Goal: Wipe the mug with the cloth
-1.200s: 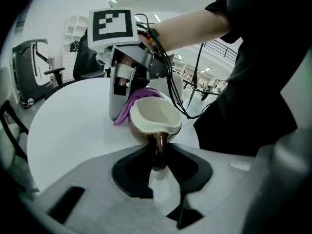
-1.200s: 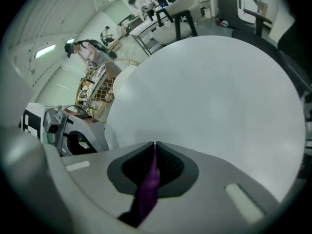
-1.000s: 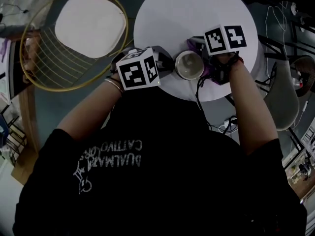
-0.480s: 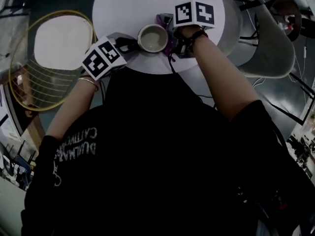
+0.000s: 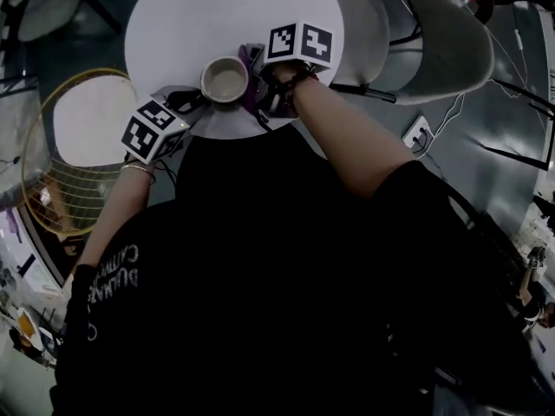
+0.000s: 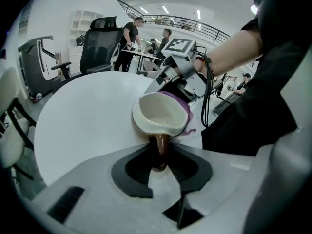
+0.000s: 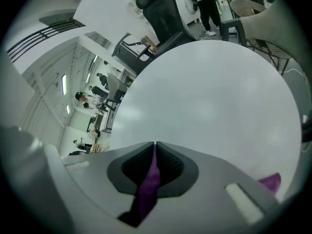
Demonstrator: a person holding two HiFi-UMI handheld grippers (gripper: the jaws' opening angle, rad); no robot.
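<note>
The left claw (image 6: 159, 151) is seen pinched on the brown handle (image 6: 160, 141) of the mug (image 6: 161, 115). The mug is held at the near edge of the round white desk (image 5: 173, 24), between the two claws, cream interior showing. The right claw (image 7: 154, 147) is pressed together on the purple cloth (image 7: 147, 189). The cloth is laid against the mug's side opposite the handle.
</note>
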